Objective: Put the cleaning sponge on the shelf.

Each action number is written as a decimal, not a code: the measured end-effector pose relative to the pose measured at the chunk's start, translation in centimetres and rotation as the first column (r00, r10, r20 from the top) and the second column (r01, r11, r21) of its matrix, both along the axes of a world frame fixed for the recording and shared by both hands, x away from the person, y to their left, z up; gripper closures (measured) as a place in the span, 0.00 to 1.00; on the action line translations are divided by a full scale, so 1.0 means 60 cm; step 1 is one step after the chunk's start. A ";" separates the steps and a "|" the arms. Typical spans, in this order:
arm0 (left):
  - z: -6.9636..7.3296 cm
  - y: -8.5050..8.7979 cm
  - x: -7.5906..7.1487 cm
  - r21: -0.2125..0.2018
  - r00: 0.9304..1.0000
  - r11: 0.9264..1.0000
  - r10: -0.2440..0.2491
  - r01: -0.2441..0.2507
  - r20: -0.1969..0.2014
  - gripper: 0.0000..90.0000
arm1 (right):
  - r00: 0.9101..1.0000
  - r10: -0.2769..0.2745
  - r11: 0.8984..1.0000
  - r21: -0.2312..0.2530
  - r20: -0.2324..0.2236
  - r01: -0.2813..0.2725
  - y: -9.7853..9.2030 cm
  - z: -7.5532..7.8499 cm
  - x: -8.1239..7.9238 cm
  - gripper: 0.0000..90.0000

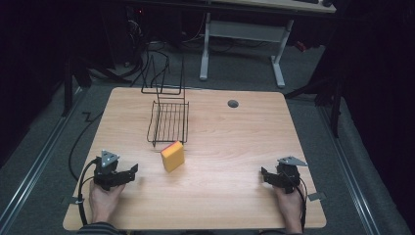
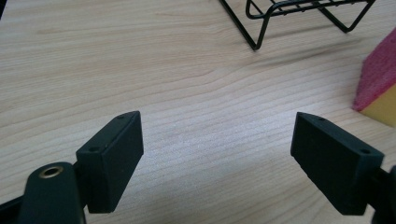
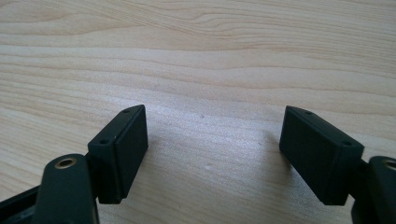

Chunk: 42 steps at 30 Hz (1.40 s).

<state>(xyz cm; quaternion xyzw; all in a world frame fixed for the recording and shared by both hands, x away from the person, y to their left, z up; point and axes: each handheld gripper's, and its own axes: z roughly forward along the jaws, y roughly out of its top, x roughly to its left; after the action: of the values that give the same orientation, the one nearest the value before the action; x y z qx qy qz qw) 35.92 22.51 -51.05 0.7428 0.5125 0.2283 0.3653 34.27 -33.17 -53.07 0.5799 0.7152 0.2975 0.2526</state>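
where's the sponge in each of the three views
High view: the sponge sits mid-table, just in front of the wire rack.
Left gripper view: sponge at the right edge, pink face up.
Right gripper view: not in it.
Shared landmark: the rack's feet, at top in the left gripper view.

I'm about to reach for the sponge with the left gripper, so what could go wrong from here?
The sponge lies close to the wire rack, so a push from the left gripper might shove it against the rack's near legs. The rack looks light and may slide if bumped. The soft sponge could also squash or tilt between the fingers if gripped near its corner.
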 end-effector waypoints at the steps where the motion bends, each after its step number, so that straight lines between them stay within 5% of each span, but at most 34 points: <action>1: 0.002 0.000 -0.002 0.000 1.000 1.000 0.001 -0.001 0.005 0.20 | 1.000 0.000 1.000 0.000 0.000 0.000 0.000 0.000 0.000 0.26; 42: 0.045 -0.023 -0.058 -0.047 0.992 0.992 -0.115 0.117 0.050 0.19 | 1.000 0.000 1.000 0.000 0.000 0.000 0.000 0.000 0.000 0.26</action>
<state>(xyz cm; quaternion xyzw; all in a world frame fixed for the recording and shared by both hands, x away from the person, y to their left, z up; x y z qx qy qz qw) 32.44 21.15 -48.35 0.7565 0.4651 0.2114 0.4083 34.27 -33.18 -53.07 0.5798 0.7153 0.2975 0.2525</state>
